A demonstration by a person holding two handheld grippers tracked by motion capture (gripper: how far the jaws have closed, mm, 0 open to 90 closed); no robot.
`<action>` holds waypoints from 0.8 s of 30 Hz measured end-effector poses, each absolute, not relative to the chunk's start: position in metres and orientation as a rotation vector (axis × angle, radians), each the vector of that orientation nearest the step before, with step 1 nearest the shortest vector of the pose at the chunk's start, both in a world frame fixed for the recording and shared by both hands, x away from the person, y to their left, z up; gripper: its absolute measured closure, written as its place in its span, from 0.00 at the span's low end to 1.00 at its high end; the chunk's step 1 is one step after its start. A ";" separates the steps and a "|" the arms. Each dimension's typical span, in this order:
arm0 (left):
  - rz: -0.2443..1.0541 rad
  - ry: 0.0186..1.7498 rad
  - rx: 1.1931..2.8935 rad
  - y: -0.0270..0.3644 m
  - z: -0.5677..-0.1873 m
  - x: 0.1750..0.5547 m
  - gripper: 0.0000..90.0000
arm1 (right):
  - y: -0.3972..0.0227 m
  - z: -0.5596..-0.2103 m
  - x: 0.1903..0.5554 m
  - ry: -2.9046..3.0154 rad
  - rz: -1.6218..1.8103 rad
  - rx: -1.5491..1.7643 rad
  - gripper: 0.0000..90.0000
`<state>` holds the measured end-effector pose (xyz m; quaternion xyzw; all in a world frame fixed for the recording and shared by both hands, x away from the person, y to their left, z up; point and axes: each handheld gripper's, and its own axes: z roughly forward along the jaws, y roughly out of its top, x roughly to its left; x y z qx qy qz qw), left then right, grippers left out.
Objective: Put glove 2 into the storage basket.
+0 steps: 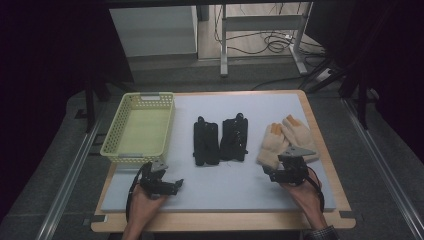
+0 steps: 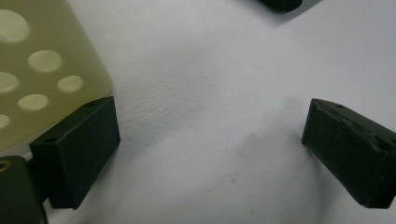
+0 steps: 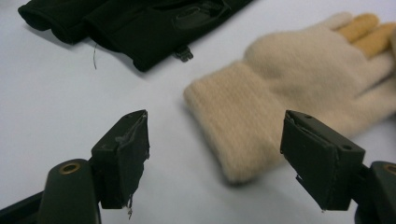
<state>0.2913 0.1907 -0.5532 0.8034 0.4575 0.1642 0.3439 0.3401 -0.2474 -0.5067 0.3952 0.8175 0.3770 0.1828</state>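
Note:
Two black gloves (image 1: 220,140) lie side by side in the middle of the white mat (image 1: 215,190). To their right lie two cream knit gloves (image 1: 282,140) with orange fingertips. My right gripper (image 1: 286,170) stands open just in front of the left cream glove (image 3: 261,102), whose ribbed cuff points between its jaws, untouched. A black glove (image 3: 135,23) lies farther off at the upper left of the right gripper view. My left gripper (image 1: 167,184) is open over bare mat near the front left, beside the corner of the yellow basket (image 2: 42,70).
The perforated yellow basket (image 1: 137,129) stands empty at the mat's left side. The mat lies on a wooden table (image 1: 330,165). Beyond the table are a metal frame and cables on the floor (image 1: 270,42). Dark curtains hang on both sides.

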 end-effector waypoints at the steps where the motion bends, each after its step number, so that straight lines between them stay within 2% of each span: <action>1: 0.427 1.189 2.087 0.191 -0.553 0.291 0.05 | -0.246 -0.507 0.342 2.310 1.062 1.109 0.26; 6: 0.426 1.189 2.086 0.191 -0.553 0.291 0.05 | -0.235 -0.503 0.354 2.338 1.058 1.095 0.28; 12: 0.425 1.189 2.087 0.191 -0.553 0.291 0.05 | -0.221 -0.494 0.374 2.356 1.060 1.062 0.39; 13: 0.425 1.190 2.086 0.191 -0.553 0.291 0.05 | -0.215 -0.490 0.381 2.355 1.056 1.045 0.44; 14: 0.425 1.190 2.086 0.191 -0.553 0.291 0.05 | -0.215 -0.490 0.381 2.355 1.056 1.045 0.44; 15: 0.425 1.190 2.087 0.191 -0.553 0.291 0.05 | -0.207 -0.487 0.390 2.362 1.049 1.026 0.49; 18: 0.425 1.189 2.087 0.191 -0.553 0.291 0.05 | -0.197 -0.484 0.402 2.377 1.042 1.010 0.54; 21: 0.425 1.189 2.086 0.191 -0.553 0.291 0.05 | -0.185 -0.482 0.415 2.396 1.035 0.998 0.59; 24: 0.425 1.190 2.086 0.191 -0.553 0.291 0.05 | -0.173 -0.483 0.428 2.413 1.033 0.997 0.59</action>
